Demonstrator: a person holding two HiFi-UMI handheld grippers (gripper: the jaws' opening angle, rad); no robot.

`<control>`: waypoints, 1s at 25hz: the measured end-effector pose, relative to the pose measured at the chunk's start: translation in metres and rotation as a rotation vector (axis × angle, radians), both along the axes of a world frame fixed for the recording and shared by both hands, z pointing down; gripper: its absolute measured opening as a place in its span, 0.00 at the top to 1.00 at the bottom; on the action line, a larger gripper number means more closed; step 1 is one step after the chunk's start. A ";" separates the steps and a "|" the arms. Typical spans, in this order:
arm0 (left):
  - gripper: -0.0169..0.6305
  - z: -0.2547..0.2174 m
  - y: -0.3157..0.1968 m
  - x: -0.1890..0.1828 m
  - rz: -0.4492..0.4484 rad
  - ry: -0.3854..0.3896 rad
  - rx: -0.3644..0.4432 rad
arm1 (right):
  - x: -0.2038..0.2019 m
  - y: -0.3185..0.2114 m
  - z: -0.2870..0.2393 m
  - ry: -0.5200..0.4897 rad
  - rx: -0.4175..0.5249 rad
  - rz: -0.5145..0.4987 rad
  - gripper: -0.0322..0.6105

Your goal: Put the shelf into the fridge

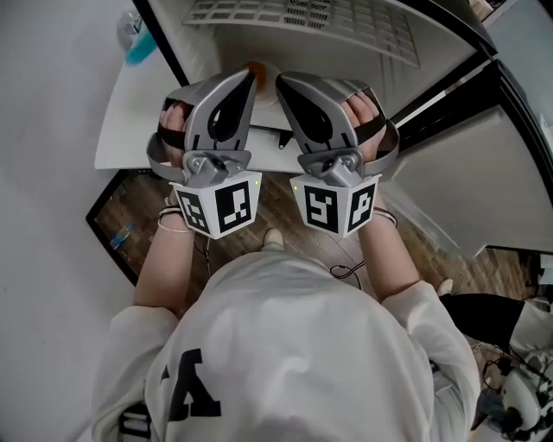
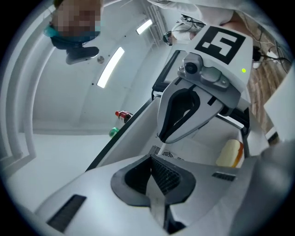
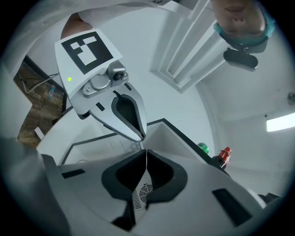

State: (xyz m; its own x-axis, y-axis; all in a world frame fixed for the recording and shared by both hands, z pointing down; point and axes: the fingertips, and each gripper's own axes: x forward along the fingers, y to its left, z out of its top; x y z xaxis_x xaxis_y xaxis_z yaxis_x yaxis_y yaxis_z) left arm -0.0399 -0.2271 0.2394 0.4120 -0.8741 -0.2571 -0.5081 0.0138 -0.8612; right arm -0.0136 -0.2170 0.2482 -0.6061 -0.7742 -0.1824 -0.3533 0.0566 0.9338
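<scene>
A white wire shelf (image 1: pixel 320 22) lies at the top of the head view, beyond both grippers and apart from them. My left gripper (image 1: pixel 250 74) and right gripper (image 1: pixel 282 80) are held side by side, tips close together, pointing toward the open white fridge (image 1: pixel 259 129). In the left gripper view the left gripper (image 2: pixel 151 159) has its jaws closed together with nothing between them. The right gripper (image 3: pixel 145 152) is likewise shut and empty in its own view. Each gripper view shows the other gripper just ahead, with the fridge's vented back wall (image 2: pixel 168 154) behind.
A yellowish orange item (image 2: pixel 229 153) sits inside the fridge. A red-capped bottle (image 3: pixel 224 156) and a green one (image 3: pixel 203 148) stand beyond the fridge's black edge. A blue-capped bottle (image 1: pixel 136 34) is at far left. Wood floor (image 1: pixel 138 224) and cables lie below.
</scene>
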 end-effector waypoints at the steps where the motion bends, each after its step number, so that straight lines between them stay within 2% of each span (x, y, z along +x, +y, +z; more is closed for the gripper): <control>1: 0.96 -0.001 0.006 -0.006 0.008 0.037 -0.014 | -0.002 0.007 -0.002 -0.024 -0.007 -0.004 0.90; 3: 0.96 -0.001 0.019 -0.017 0.021 0.101 -0.040 | -0.008 0.021 -0.006 -0.087 -0.030 -0.017 0.90; 7: 0.96 -0.004 0.049 -0.032 0.040 0.151 -0.058 | -0.018 0.052 -0.013 -0.207 -0.089 -0.035 0.90; 12: 0.96 -0.014 0.095 -0.044 0.113 0.287 -0.087 | -0.029 0.091 -0.027 -0.393 -0.165 -0.090 0.90; 20: 0.96 -0.019 0.158 -0.059 0.203 0.436 -0.152 | -0.033 0.154 -0.027 -0.571 -0.260 -0.083 0.90; 25: 0.96 -0.020 0.190 -0.063 0.293 0.627 -0.237 | -0.032 0.185 -0.031 -0.676 -0.299 -0.090 0.90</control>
State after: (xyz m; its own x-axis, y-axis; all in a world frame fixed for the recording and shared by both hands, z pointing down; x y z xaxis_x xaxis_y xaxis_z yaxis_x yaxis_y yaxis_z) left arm -0.1028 -0.0373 0.2196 0.4747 -0.8121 -0.3393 -0.8610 -0.3486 -0.3702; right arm -0.0459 -0.0323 0.2175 -0.4998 -0.8018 -0.3275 -0.8272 0.3298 0.4549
